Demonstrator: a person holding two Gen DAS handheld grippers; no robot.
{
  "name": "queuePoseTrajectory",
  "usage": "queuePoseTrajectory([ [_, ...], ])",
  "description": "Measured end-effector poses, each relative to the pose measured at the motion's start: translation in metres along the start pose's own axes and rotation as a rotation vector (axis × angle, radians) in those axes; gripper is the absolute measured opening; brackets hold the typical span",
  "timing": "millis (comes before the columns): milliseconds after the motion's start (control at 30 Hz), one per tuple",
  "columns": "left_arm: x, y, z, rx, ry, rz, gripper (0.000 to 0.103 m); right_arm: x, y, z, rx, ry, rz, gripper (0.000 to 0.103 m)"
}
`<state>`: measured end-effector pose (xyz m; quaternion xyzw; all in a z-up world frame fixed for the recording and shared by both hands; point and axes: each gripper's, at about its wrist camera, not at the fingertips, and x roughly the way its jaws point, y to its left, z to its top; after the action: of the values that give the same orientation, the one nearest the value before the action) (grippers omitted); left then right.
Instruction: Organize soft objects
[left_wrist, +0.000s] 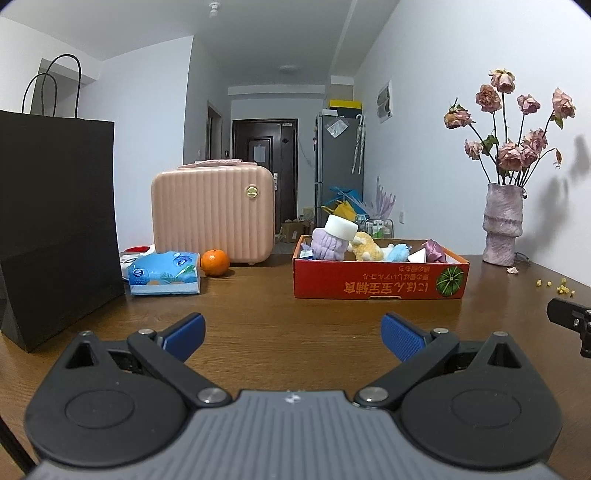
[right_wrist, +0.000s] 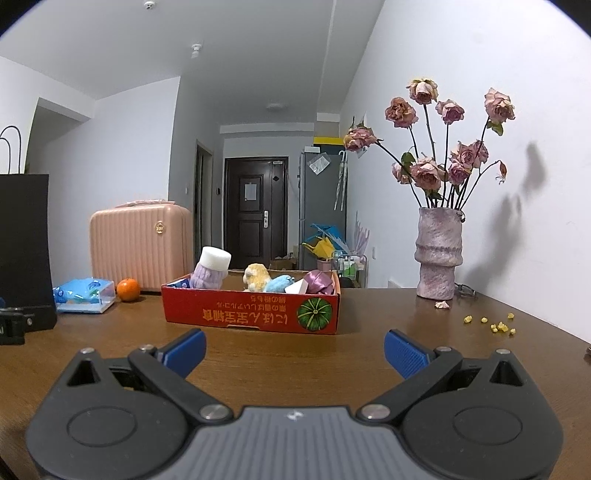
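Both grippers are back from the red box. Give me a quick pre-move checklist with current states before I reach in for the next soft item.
1. Left gripper open, holding nothing: ok.
2. Right gripper open, holding nothing: ok.
3. Bare table between the grippers and the red box: ok.
4. White sponge sits atop the purple plush, reachable from above: ok.
5. Vase clear of the box: ok.
6. Box floor contents: cannot tell.
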<state>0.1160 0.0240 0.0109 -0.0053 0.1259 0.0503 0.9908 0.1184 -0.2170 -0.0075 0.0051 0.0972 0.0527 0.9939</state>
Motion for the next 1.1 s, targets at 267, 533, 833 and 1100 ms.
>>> queuePoseTrajectory([
  [267,-0.0027,-0.0003,0.0006,0.000,-0.007,-0.004,0.103,-0.0030,0.0009,0.0011,0.000,-0.005,0.002,0.103],
  [533,-0.0056,-0.0012,0.0012,0.001,-0.014,-0.006,0.103,-0.0051,0.0019,0.0018,-0.001,-0.005,0.005,0.103],
  [833,-0.0070,-0.0019,0.0024,0.003,-0.019,-0.007,0.103,-0.0061,0.0024,0.0027,-0.003,-0.009,0.008,0.103],
  [1100,-0.0072,-0.0021,0.0023,0.003,-0.019,-0.008,0.103,-0.0062,0.0026,0.0027,-0.003,-0.009,0.008,0.103],
])
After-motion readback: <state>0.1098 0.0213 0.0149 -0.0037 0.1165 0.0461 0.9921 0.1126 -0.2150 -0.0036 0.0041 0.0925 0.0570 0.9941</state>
